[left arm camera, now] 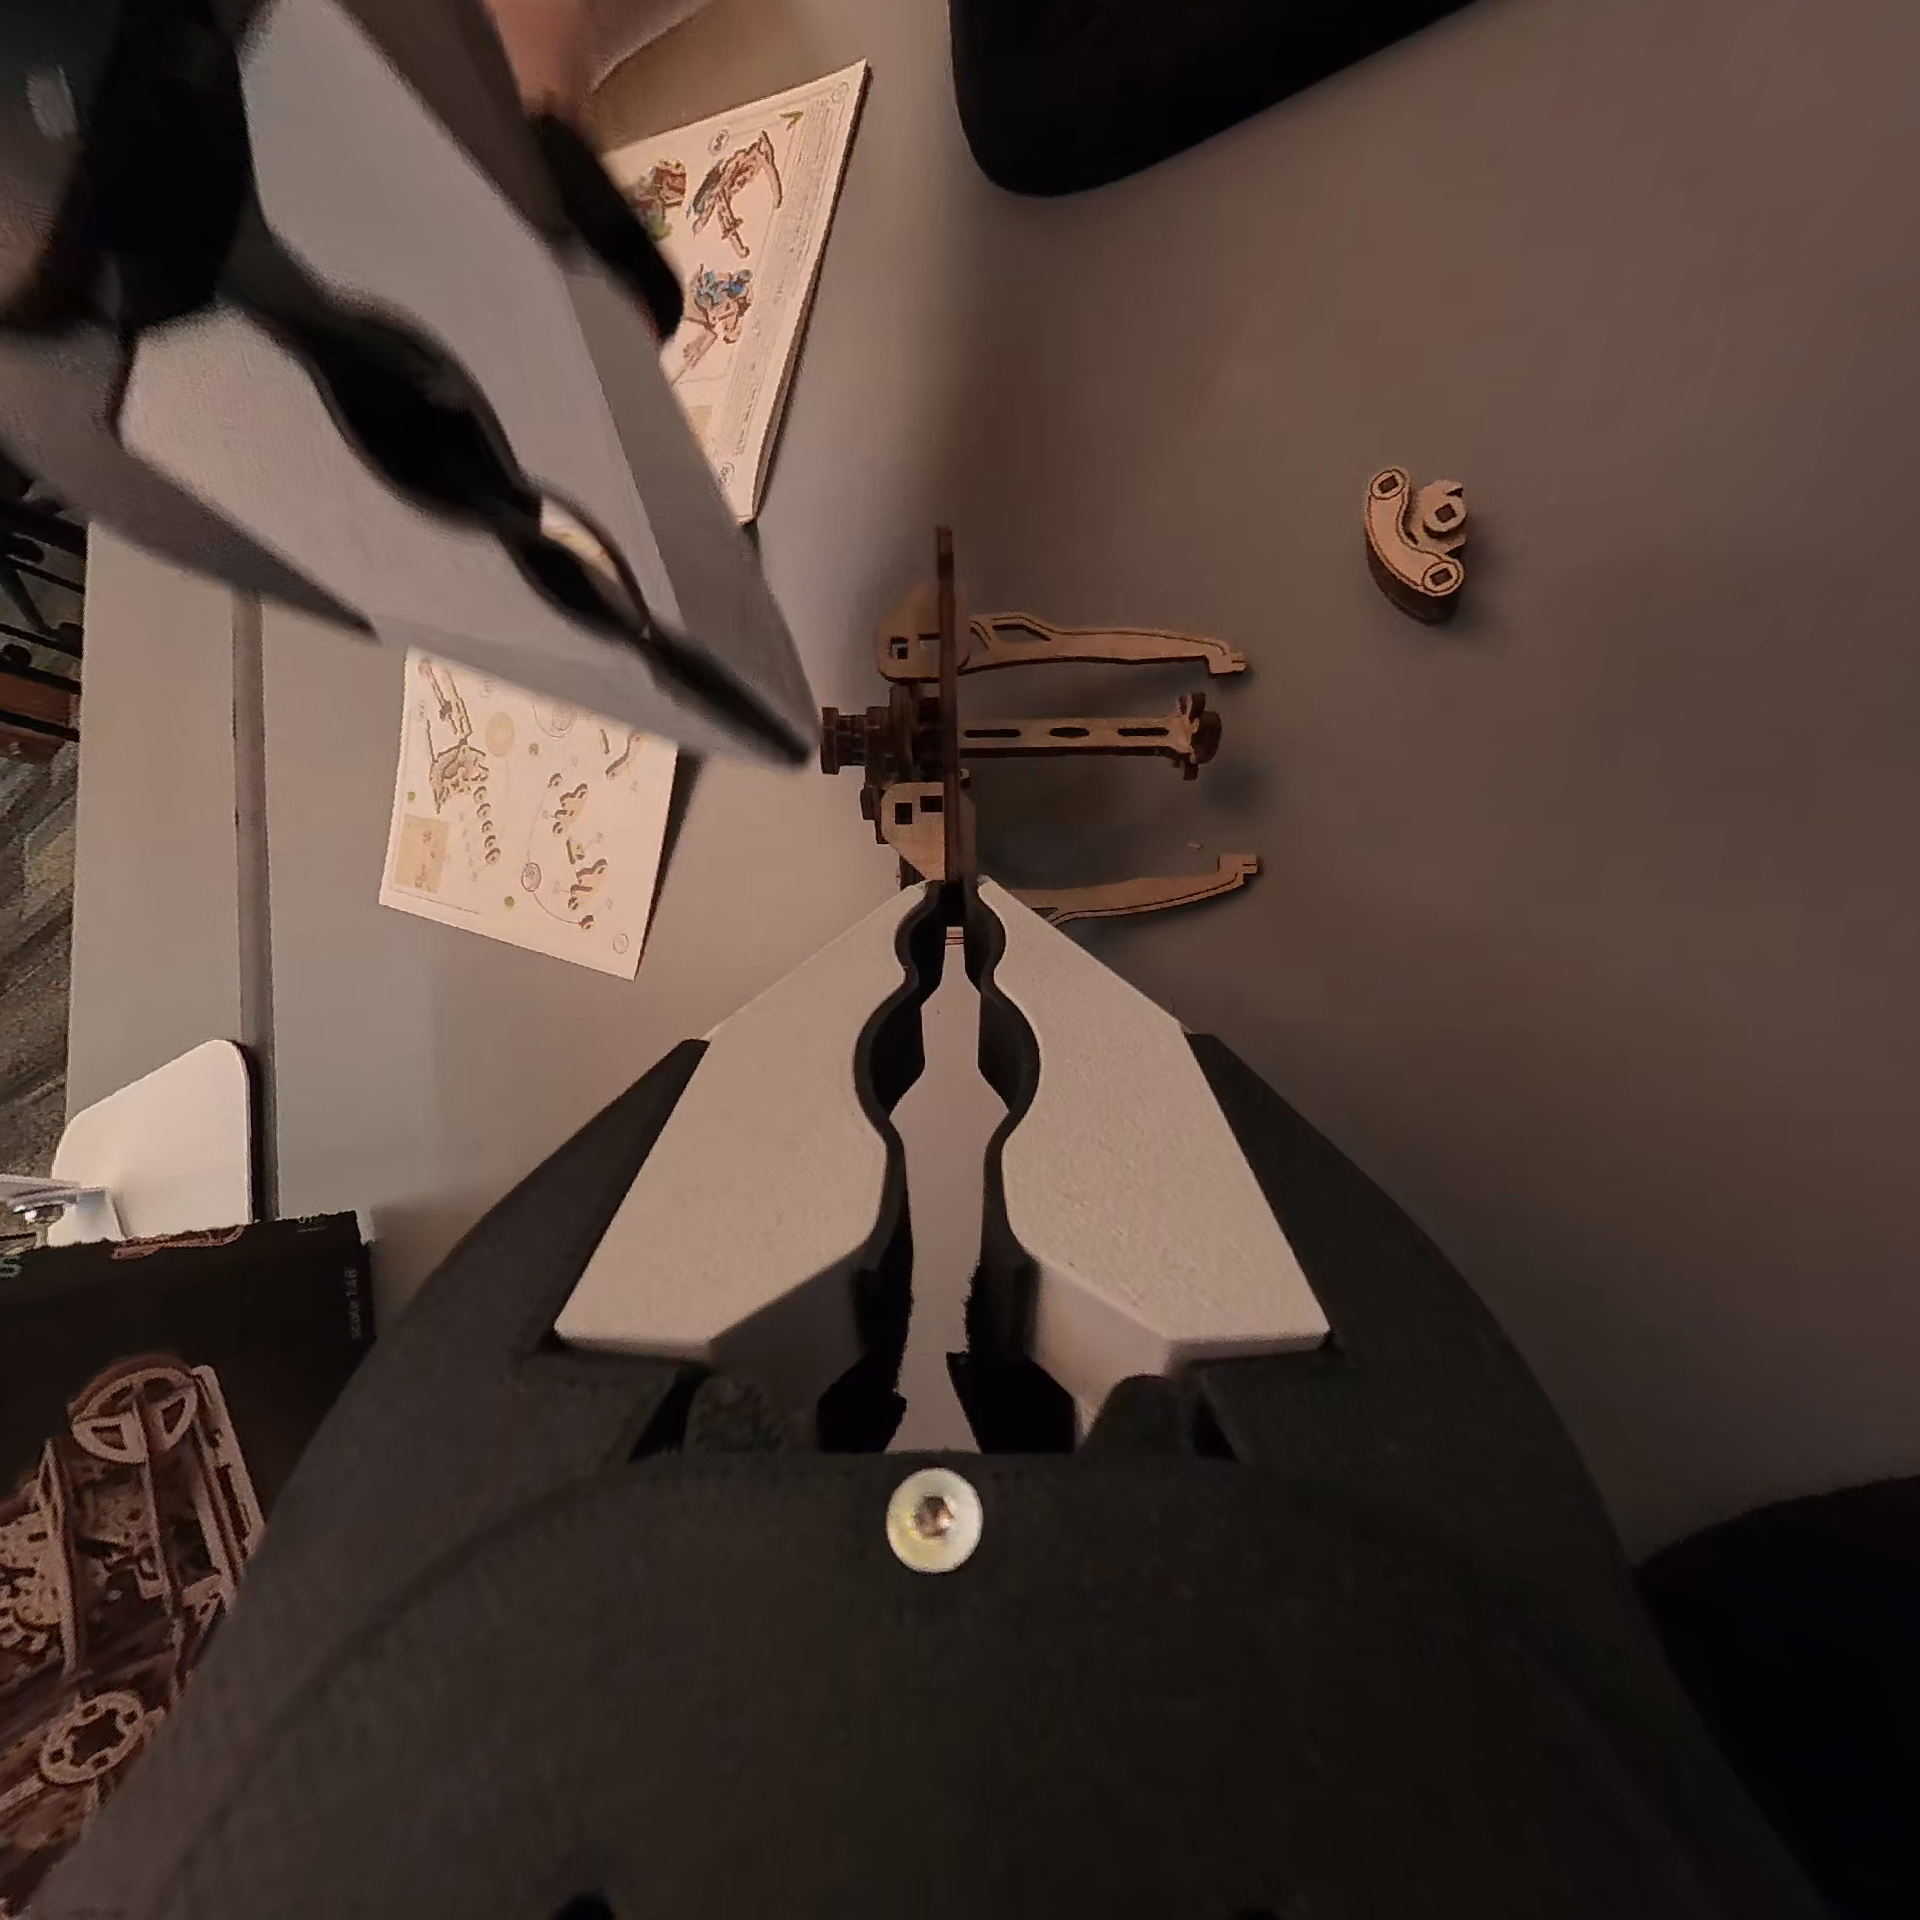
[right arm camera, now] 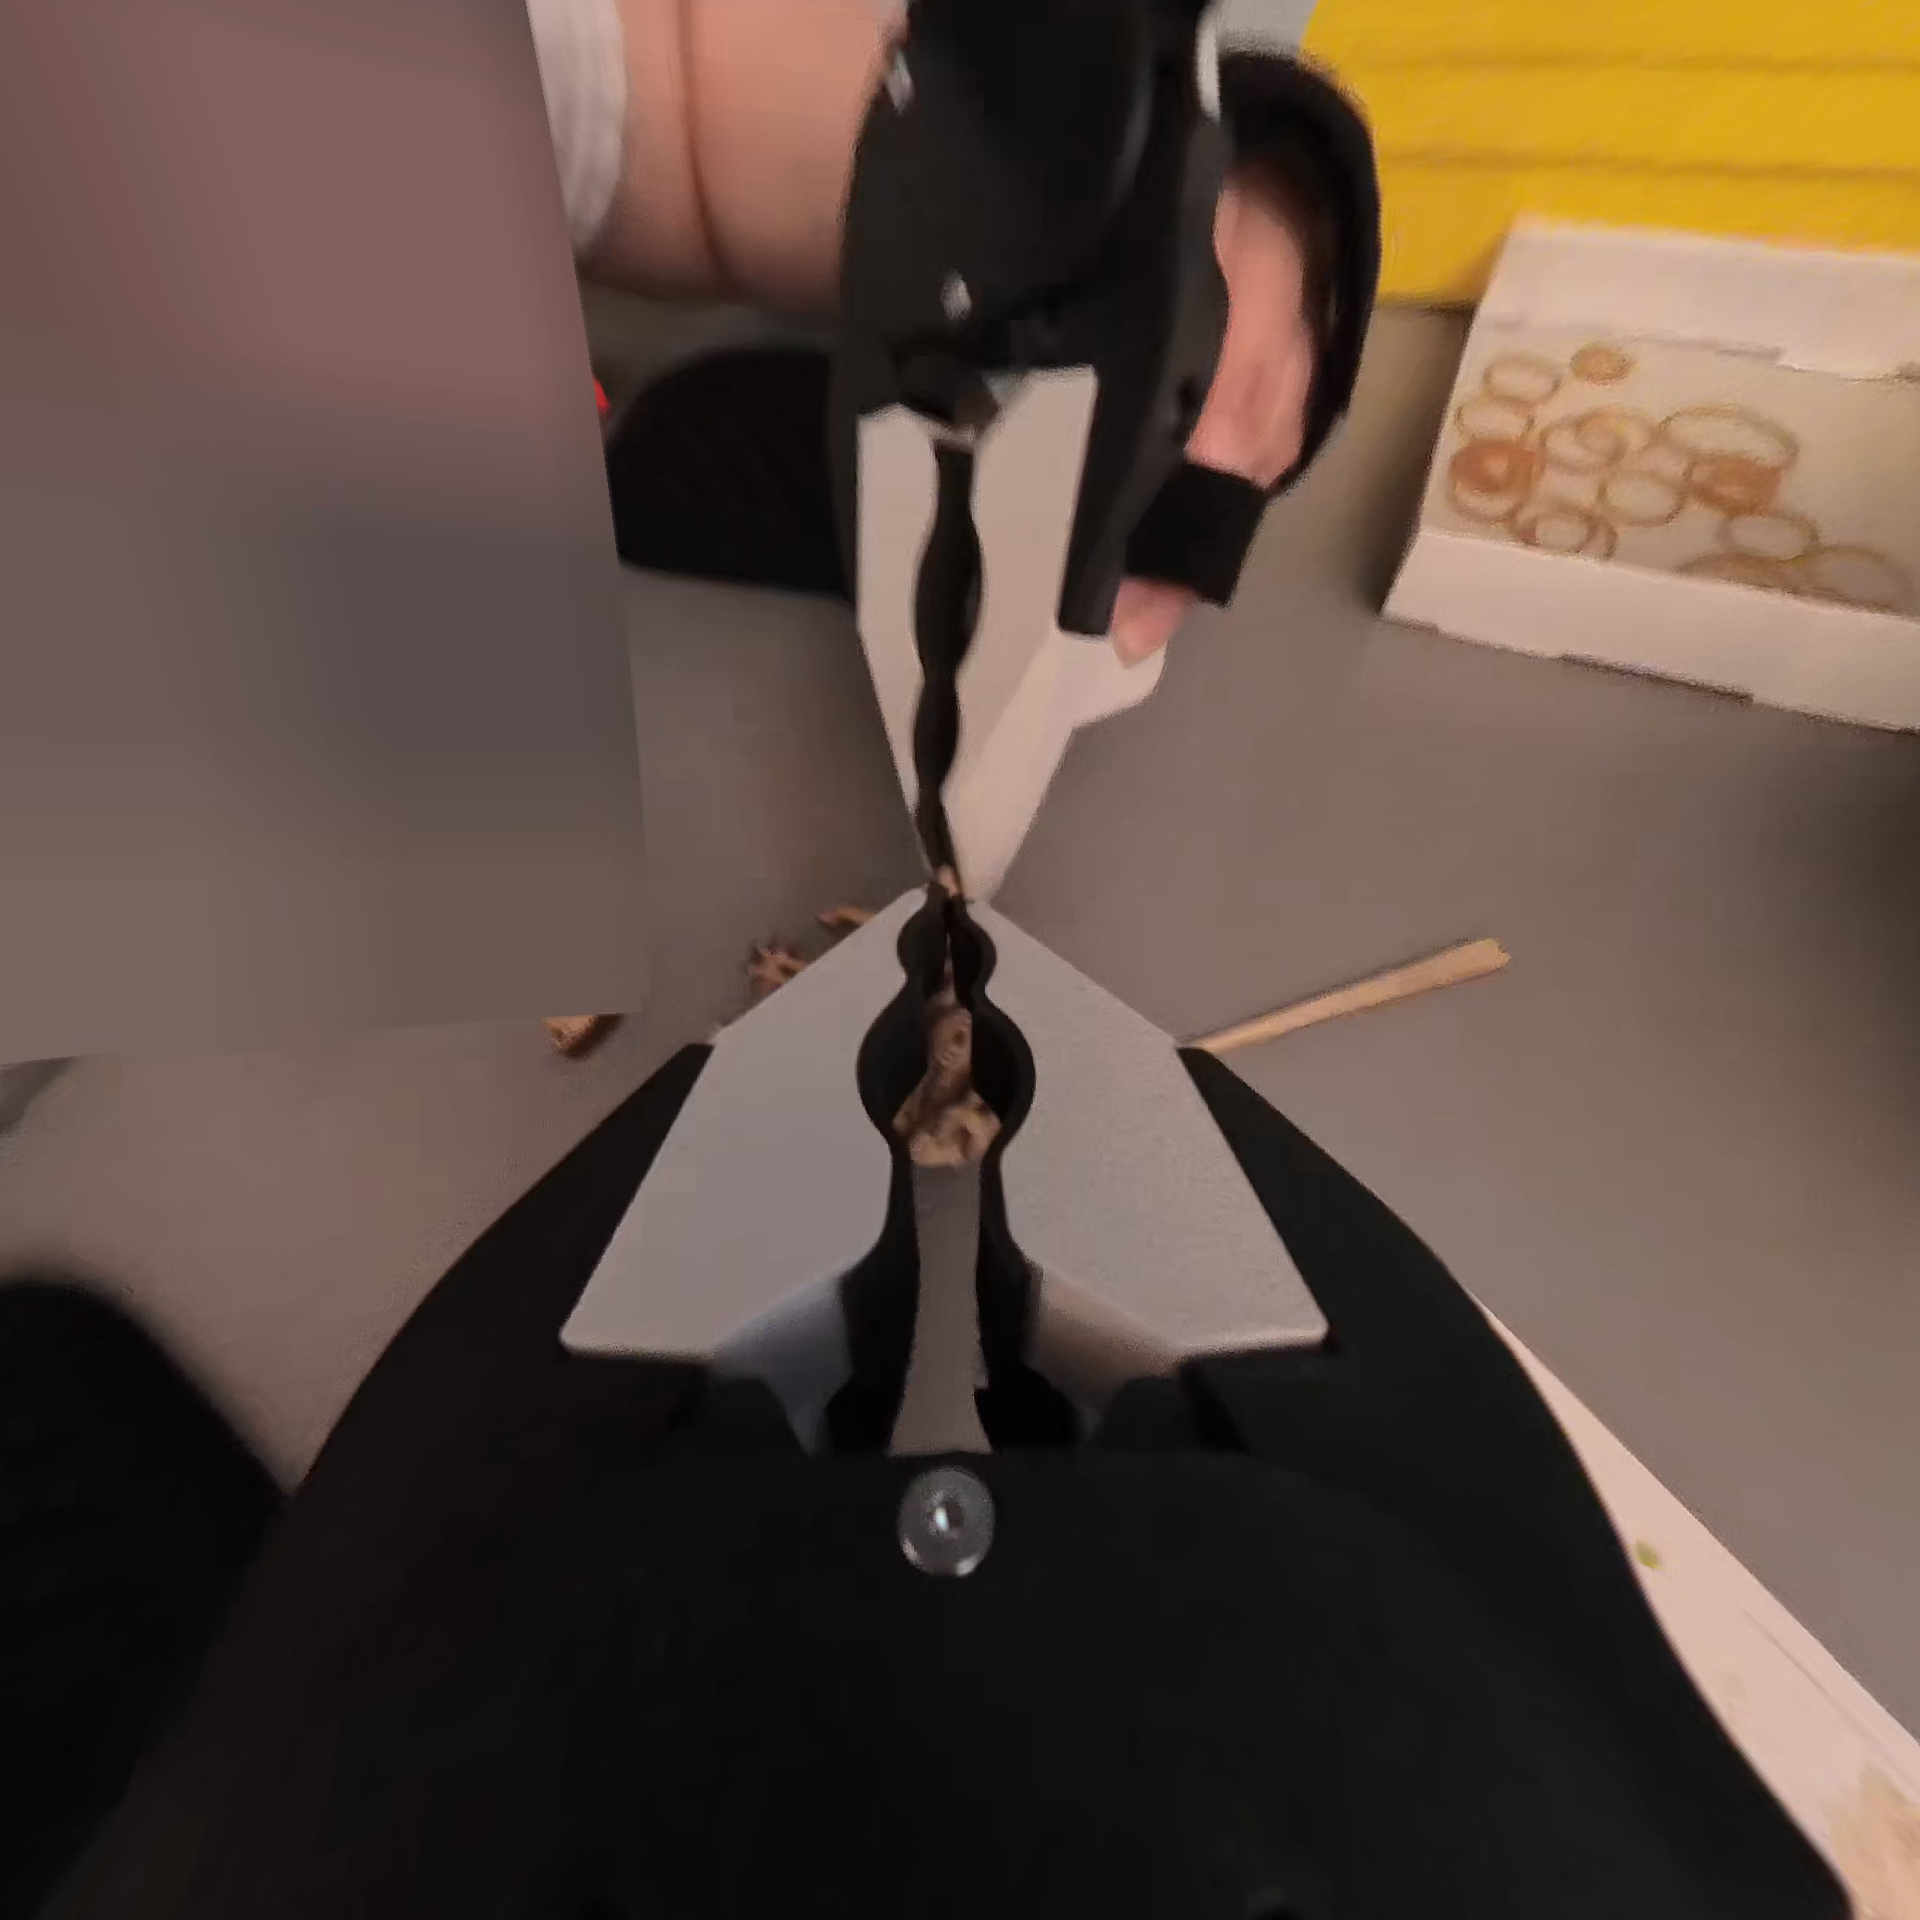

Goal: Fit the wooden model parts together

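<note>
The left gripper's fingers (left arm camera: 1049,997) hide the wooden model's (left arm camera: 940,727) lower edge. Motion blur smears the right gripper (left arm camera: 717,696) overhead.

The left wrist view looks steeply down along its own left gripper (left arm camera: 948,896) onto the grey table (left arm camera: 1507,935), close enough that the fingertips nearly fill the centre; the wooden model assembly (left arm camera: 935,727) stands just past them, with the table's edge running down the frame's left side. The right wrist view faces low across the same table (right arm camera: 1351,1091), toward a yellow wall (right arm camera: 1610,135), its right gripper (right arm camera: 948,914) tip to tip with the left gripper (right arm camera: 940,862) opposite. Both views share the spot where the two grippers meet: the right gripper (left arm camera: 727,707) enters the left view from the upper left, blurred and very near the lens.
</note>
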Tool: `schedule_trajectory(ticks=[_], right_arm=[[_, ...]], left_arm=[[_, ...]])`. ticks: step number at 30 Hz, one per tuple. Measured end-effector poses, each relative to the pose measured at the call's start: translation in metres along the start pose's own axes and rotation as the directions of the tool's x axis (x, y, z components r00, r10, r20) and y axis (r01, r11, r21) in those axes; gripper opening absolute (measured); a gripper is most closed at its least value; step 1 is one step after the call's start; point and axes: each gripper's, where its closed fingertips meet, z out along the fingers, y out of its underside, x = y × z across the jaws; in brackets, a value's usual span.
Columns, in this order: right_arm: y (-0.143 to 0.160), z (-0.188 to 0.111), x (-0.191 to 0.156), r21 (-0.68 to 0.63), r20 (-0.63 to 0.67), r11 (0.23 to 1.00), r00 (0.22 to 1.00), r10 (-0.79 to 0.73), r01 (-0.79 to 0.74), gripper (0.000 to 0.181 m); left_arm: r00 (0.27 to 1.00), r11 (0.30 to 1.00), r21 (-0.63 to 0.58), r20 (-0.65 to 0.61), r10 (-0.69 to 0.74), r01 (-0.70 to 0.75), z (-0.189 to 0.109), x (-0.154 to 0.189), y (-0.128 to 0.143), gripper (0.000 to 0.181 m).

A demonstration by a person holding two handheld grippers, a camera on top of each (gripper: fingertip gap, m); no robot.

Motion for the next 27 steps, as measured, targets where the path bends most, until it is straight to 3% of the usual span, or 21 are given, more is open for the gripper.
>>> schedule_trajectory(ticks=[2, 4, 7, 10, 17, 20, 23, 27], right_arm=[[0.005, 0.003, 0.008, -0.040, -0.002, 0.999, 1.000, 0.016, -0.016, 0.000], [-0.007, 0.002, 0.004, 0.033, 0.034, 0.998, 0.998, 0.056, -0.057, 0.000], [-0.010, -0.004, 0.007, 0.051, -0.053, 0.996, 0.996, 0.070, -0.067, 0.000], [-0.008, -0.006, -0.008, 0.030, -0.045, 0.997, 0.996, 0.072, -0.071, 0.000], [0.005, -0.015, -0.034, 0.134, -0.084, 0.989, 0.995, -0.046, 0.058, 0.000], [0.032, -0.011, -0.016, 0.026, -0.162, 0.999, 0.987, -0.021, 0.025, 0.000], [0.011, -0.011, -0.036, 0.148, -0.062, 0.988, 0.998, -0.032, 0.041, 0.000], [0.006, -0.012, -0.039, 0.139, -0.107, 0.983, 0.988, -0.109, 0.123, 0.000]], left_arm=[[1.000, 1.000, -0.008, -0.001, 0.003, -0.003, 0.000, 0.000, 0.000, 0.000], [1.000, 1.000, -0.007, -0.008, 0.009, -0.009, 0.000, 0.002, -0.001, 0.000], [1.000, 1.000, -0.006, -0.014, 0.006, -0.006, 0.000, 0.002, -0.001, 0.000], [1.000, 1.000, -0.009, -0.016, 0.013, -0.013, 0.000, 0.001, 0.000, 0.000], [0.999, 0.999, -0.021, -0.023, 0.030, -0.030, 0.001, 0.001, -0.001, 0.000], [0.999, 0.999, -0.028, -0.020, 0.035, -0.035, 0.002, 0.000, -0.001, 0.000], [0.999, 0.999, -0.040, -0.026, 0.033, -0.034, 0.004, 0.002, -0.001, 0.000], [1.000, 0.998, -0.054, -0.014, 0.028, -0.029, 0.004, -0.001, 0.001, 0.000]])
